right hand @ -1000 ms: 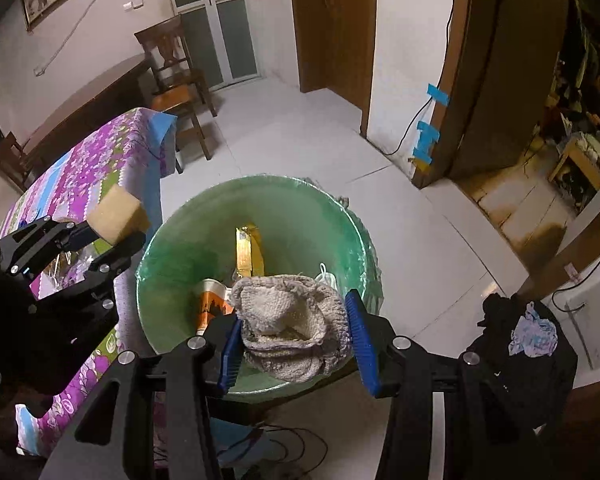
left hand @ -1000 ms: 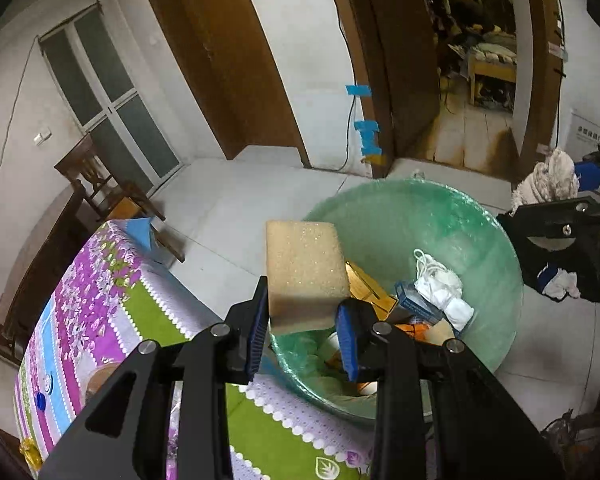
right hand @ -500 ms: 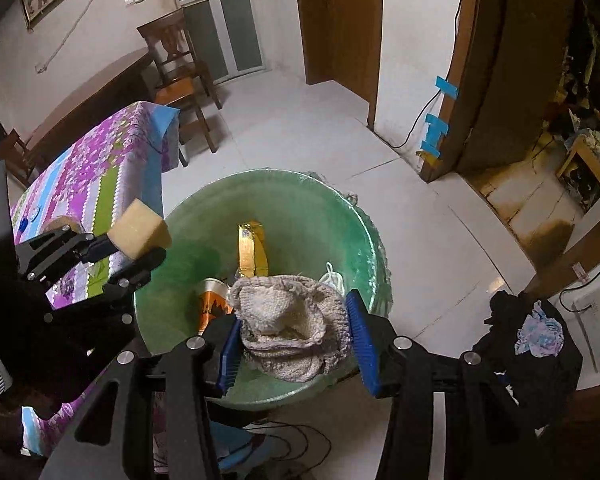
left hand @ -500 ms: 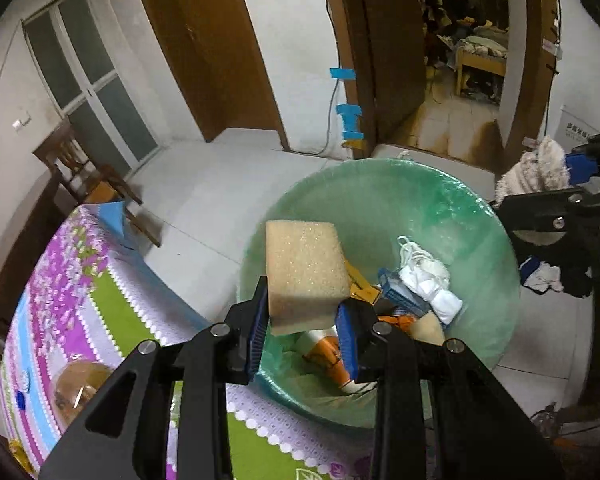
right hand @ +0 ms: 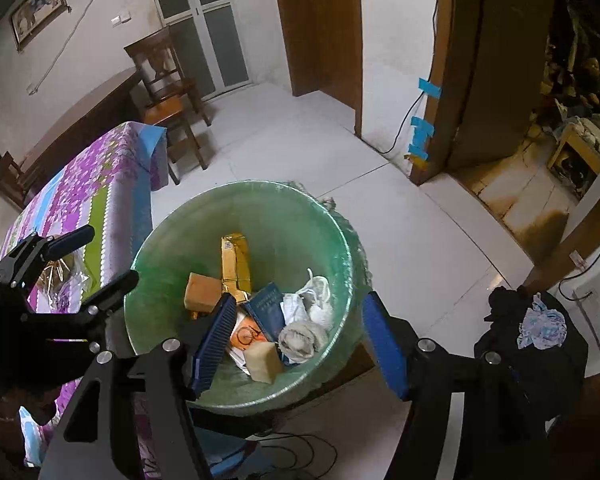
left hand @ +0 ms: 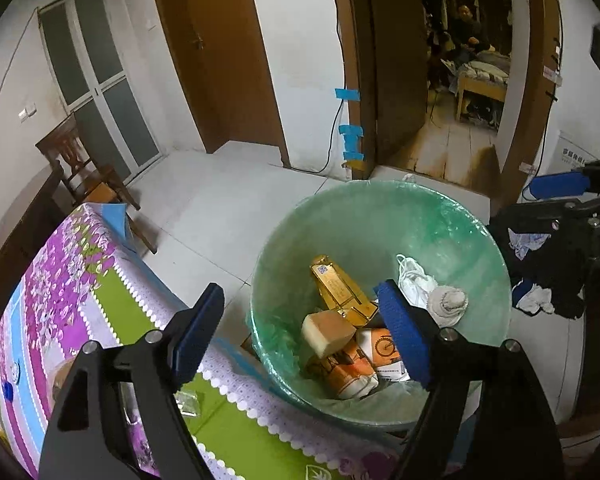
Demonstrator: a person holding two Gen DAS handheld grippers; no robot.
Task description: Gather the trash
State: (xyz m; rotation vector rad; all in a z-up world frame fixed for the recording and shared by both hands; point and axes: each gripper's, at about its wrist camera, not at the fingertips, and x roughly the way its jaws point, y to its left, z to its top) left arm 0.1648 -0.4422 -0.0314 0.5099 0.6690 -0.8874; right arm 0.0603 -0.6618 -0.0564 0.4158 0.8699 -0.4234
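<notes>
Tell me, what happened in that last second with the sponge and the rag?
Both got dropped. The left gripper opened and its sponge fell into the green bin. The right gripper opened too, and its rag now lies in the bin among the other trash. The bin and the flowered tablecloth stayed put.

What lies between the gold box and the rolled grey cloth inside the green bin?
In the right wrist view, a dark blue booklet and white crumpled fabric lie between the gold box and the rolled grey cloth in the green bin.
</notes>
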